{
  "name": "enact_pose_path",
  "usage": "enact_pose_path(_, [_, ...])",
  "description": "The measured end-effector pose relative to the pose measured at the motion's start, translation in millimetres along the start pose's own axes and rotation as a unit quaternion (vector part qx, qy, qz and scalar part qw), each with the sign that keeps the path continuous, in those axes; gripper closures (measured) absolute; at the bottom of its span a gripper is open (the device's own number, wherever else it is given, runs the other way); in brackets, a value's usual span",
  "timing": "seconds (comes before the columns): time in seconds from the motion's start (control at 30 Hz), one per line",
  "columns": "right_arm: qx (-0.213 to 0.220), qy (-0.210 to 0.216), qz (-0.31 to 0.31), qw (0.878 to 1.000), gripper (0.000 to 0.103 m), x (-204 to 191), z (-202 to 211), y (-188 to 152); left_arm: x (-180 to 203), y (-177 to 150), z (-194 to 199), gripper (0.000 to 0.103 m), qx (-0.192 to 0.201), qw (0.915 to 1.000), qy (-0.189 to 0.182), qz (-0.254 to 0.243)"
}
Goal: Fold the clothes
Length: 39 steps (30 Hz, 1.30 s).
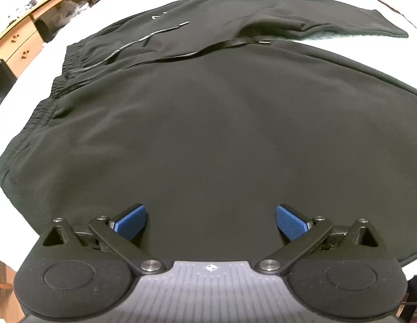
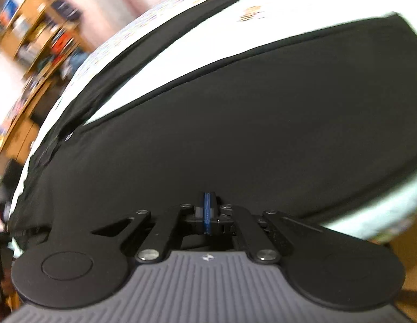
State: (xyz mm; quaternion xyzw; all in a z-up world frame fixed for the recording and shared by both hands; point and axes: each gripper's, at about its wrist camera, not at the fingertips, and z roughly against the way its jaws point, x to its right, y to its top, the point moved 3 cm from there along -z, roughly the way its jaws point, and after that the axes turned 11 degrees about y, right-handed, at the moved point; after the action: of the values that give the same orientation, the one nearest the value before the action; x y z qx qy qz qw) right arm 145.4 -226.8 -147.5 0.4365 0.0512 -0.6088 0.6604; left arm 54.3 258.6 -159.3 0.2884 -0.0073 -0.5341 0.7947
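Black drawstring trousers (image 1: 208, 123) lie spread flat on a white bed (image 1: 9, 215), with the elastic waistband (image 1: 68, 64) at the left and two drawstring ends (image 1: 230, 44) lying across the cloth. My left gripper (image 1: 210, 212) hovers open over the near leg, its blue pads (image 1: 130, 222) wide apart and holding nothing. The right wrist view is motion-blurred. It shows the near trouser leg (image 2: 235, 123) filling the middle and the far leg (image 2: 154, 40) behind it. My right gripper (image 2: 207, 202) is shut just above the near leg's edge, pads pressed together, with no cloth visible between them.
A wooden desk with drawers (image 1: 20, 45) and cluttered shelves (image 2: 33, 27) stand beyond the bed's left side. White sheet (image 2: 262, 27) shows between the two trouser legs. The bed's near edge (image 2: 383, 215) drops off at the lower right.
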Motion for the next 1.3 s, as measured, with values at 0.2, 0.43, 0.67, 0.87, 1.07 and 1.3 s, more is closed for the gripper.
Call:
enact_pose_path(0.2, [0.005,-0.020,0.037,0.999,0.057,-13,9,2,-20,-12,14,0.001,-0.010,0.9999,-0.006,0.005])
enact_pose_path(0.43, [-0.013,0.031,0.007,0.999,0.051,-6,-14,-7,-48,-28,3,0.001,-0.029,0.9986,-0.012,0.042])
enact_pose_path(0.67, [0.002,0.066,0.018,0.998,0.050,-33,-10,8,-52,-20,10,0.001,-0.019,0.9968,-0.034,0.070])
enact_pose_path(0.87, [-0.024,0.154,0.092,0.983,0.050,-131,-84,45,-69,-12,10,0.001,0.001,0.9934,-0.057,0.099])
enact_pose_path(1.07, [-0.065,0.206,0.234,0.948,0.041,-280,-205,75,-81,-3,7,0.001,0.018,0.9904,-0.082,0.110])
enact_pose_path(1.3, [-0.128,0.194,0.061,0.971,0.035,-329,-344,93,-97,4,0,0.001,0.029,0.9867,-0.111,0.115])
